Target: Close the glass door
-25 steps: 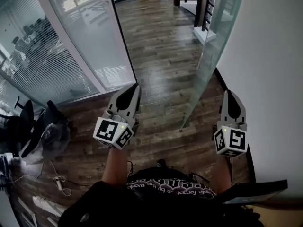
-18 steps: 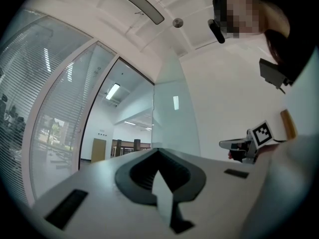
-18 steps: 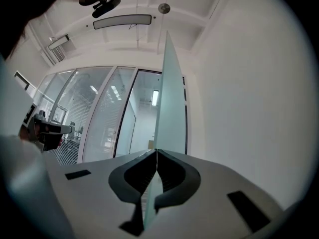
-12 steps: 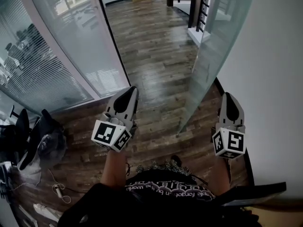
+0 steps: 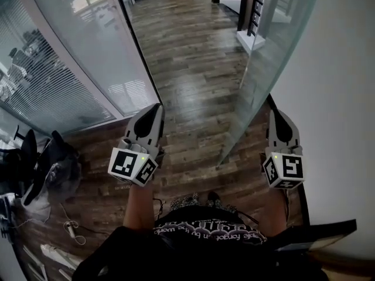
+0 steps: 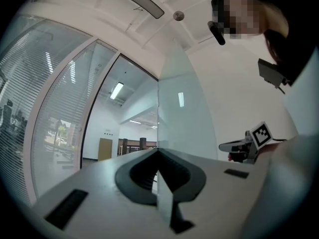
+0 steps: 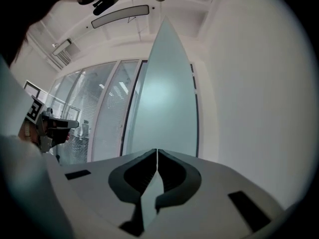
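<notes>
The frosted glass door [image 5: 252, 92] stands open, swung in from the white wall at the right, with its free lower corner near the floor between my two grippers. In the head view my left gripper [image 5: 153, 111] is to the left of the door's edge, shut and holding nothing. My right gripper [image 5: 276, 115] is just right of the door, between it and the wall, shut and empty too. The door [image 7: 164, 98] fills the middle of the right gripper view beyond the closed gripper [image 7: 157, 151]. In the left gripper view the door [image 6: 184, 118] rises just beyond the closed gripper [image 6: 158, 151].
A glass partition with blinds [image 5: 64, 69] runs along the left. The white wall [image 5: 340, 98] is close on the right. A dark bag [image 5: 53, 168] and a cable [image 5: 70, 230] lie on the floor at the left. Wooden floor [image 5: 193, 51] leads to a stair railing [image 5: 252, 4].
Both grippers and the person have moved forward toward the doorway. The right gripper has come up beside the door. The door itself has not visibly swung.
</notes>
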`<state>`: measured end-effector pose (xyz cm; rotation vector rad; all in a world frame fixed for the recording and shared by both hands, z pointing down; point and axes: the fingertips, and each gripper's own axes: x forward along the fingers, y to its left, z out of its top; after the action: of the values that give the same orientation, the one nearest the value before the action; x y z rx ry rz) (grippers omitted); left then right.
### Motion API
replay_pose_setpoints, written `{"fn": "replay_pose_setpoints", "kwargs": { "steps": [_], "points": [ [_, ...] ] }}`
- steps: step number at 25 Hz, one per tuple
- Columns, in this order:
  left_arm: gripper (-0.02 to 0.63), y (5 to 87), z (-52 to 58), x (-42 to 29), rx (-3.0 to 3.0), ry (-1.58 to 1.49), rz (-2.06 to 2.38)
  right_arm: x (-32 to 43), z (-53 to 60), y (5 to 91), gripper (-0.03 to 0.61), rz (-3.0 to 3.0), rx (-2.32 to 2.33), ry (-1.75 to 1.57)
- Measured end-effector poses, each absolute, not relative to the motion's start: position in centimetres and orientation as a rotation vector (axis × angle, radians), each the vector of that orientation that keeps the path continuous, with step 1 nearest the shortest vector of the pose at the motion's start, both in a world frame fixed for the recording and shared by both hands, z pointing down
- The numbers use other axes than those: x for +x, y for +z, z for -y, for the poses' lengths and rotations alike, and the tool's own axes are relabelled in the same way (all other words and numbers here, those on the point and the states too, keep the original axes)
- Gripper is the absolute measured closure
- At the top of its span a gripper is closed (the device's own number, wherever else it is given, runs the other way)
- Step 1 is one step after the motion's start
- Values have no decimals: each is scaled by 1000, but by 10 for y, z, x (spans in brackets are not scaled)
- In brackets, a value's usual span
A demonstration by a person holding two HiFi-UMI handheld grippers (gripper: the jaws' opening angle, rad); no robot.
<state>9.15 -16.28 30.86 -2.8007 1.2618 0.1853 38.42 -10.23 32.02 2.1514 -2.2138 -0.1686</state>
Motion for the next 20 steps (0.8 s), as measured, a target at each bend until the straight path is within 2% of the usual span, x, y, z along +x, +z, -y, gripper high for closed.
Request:
{"fn": "replay_pose_setpoints", "kwargs": {
  "steps": [6,8,15,20],
  "points": [
    [612,315,169,88,-2760,146,-1366,381,135,342,570,2350,1838,-95],
    [612,315,168,88,-2749,129,-1386,383,145,360,528,2399,1690,-38],
    [612,318,164,82,-2712,99,-1458,393,175,399,455,2507,1372,61],
    [612,315,165,73,-2676,86,-1544,377,185,400,440,2563,1220,67]
  ]
}}
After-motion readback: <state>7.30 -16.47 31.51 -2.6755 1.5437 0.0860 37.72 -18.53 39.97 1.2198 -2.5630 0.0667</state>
